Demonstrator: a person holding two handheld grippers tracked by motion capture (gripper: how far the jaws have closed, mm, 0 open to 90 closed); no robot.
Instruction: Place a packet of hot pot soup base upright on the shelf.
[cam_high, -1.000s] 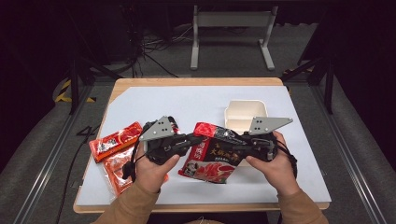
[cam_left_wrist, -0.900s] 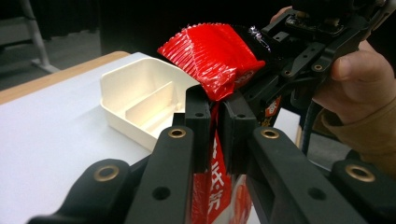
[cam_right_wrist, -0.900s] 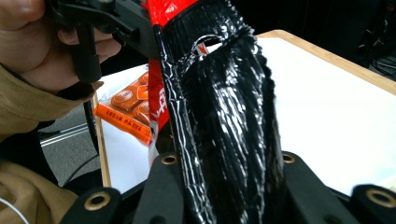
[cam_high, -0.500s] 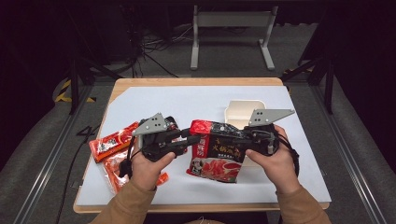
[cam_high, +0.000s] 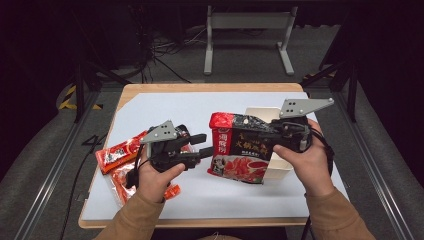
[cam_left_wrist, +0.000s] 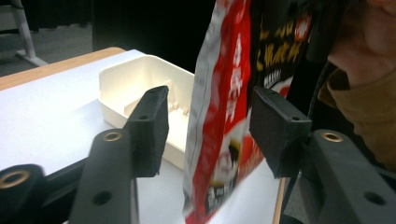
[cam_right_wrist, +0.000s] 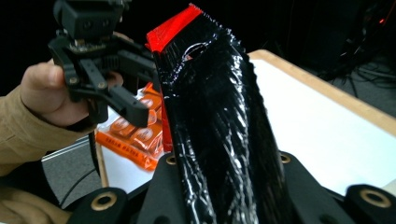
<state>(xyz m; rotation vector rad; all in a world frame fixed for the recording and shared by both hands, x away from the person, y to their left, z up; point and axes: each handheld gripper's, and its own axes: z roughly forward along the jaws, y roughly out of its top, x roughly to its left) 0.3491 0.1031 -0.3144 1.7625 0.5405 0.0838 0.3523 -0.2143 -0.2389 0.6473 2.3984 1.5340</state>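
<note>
So this looks like the handover part: the big red-and-black pouch (cam_high: 240, 147) is up off the table, held over its right-centre, just in front of the white tray (cam_high: 260, 114) that sits at the far right. The right gripper (cam_high: 272, 136) has its jaws pressed on the pouch's right side, and in the right gripper view the black crinkly film (cam_right_wrist: 219, 126) rises straight up out of the jaws, so that grip looks solid.

The left gripper (cam_high: 200, 146) is a different story. Its jaws have just been opening, and now they stand spread. In the left gripper view the pouch's red edge (cam_left_wrist: 219, 116) hangs in the gap between the 2 pads (cam_left_wrist: 152, 128), touching neither as far as I can tell. So the left has let go and the right carries the bag alone.

My guess for the next move: swing the pouch to the right and far side and lower it into the tray. That calls for the left hand (cam_high: 155, 172) to back off to the left first so the loose bottom edge doesn't snag a pad, and for the right to keep its squeeze since the bag is floppy.

Versus the earlier frames: back then both grippers were right up against the pouch and it lay lower, closer to the table. Now the left gripper sits apart to the left, near the 2 orange packets (cam_high: 117, 155) at the left edge, and the pouch stands higher and more upright.
</note>
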